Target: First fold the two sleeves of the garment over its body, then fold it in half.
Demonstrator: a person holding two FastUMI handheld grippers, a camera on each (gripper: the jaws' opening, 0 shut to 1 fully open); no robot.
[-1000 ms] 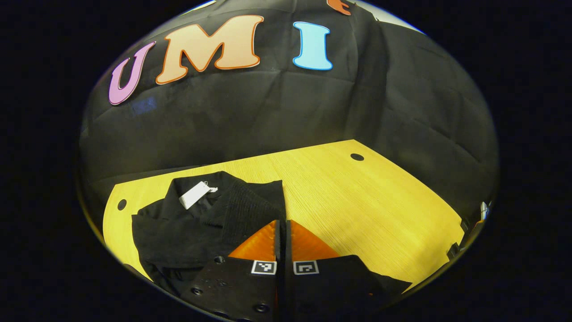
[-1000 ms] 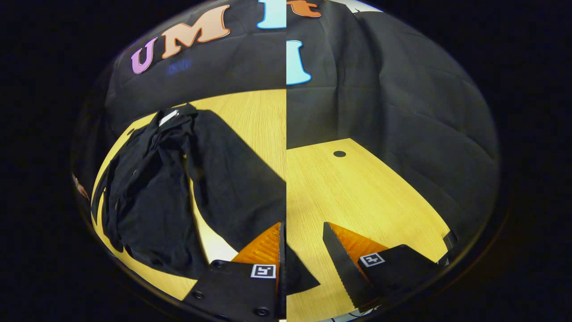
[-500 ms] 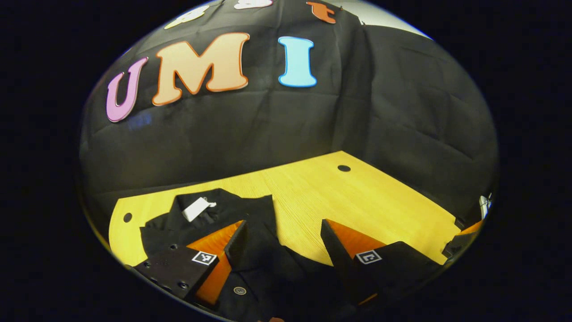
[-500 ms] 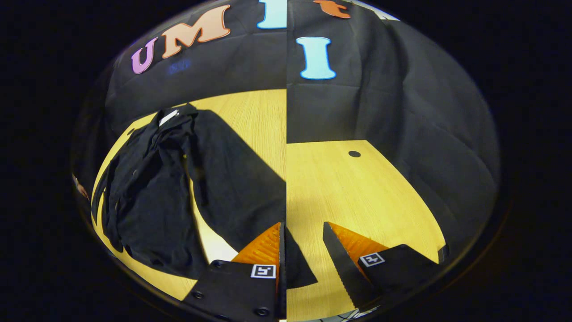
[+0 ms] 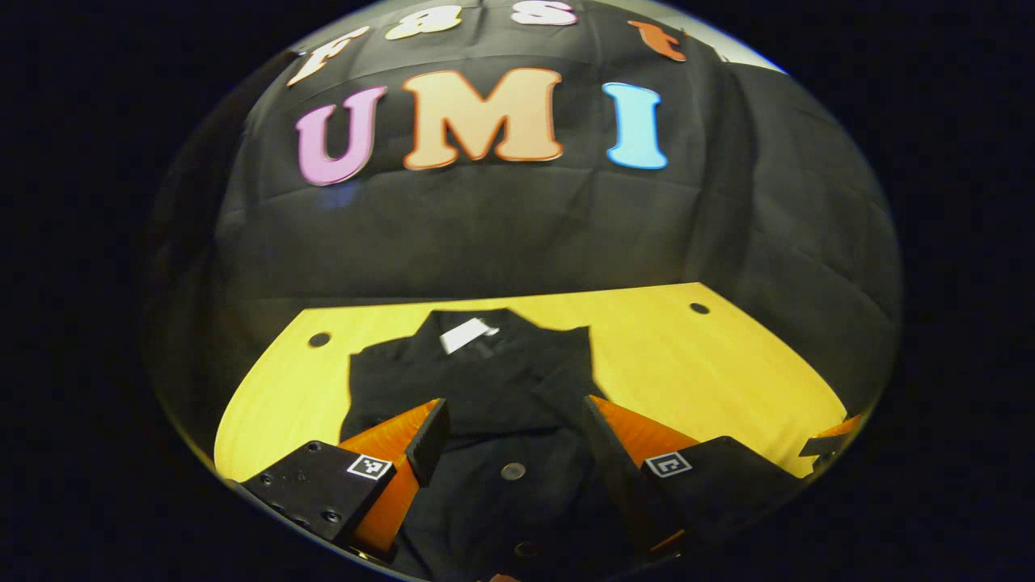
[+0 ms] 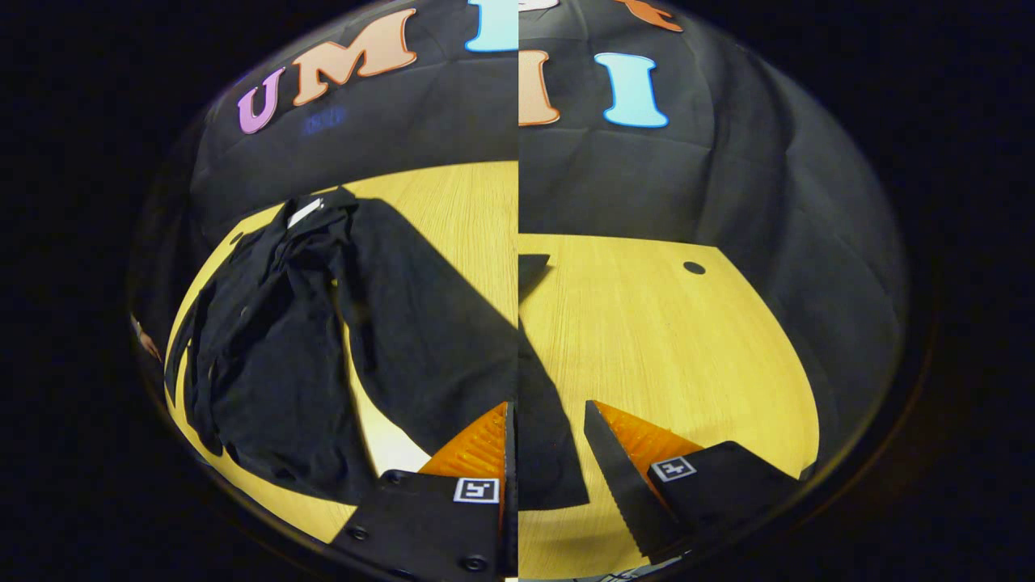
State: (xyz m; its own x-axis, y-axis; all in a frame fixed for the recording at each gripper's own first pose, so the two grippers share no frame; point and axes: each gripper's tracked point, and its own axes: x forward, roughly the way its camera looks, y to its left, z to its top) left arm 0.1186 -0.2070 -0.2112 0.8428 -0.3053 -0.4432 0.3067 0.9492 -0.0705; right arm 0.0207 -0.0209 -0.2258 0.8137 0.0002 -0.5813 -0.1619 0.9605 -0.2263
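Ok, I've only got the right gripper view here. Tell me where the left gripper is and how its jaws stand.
Observer: The left gripper hangs over the front of the black garment, jaws open, with cloth showing between them.
Operator: Give me a landmark under it.
Observer: A round button lies between the two fingers, close to the camera.
Operator: Now tell me which way the garment lies from there.
Observer: The collar is at the far end, toward the booth wall, and its white tag is almost straight ahead of the gripper. Bare yellow table shows on both sides of the garment.
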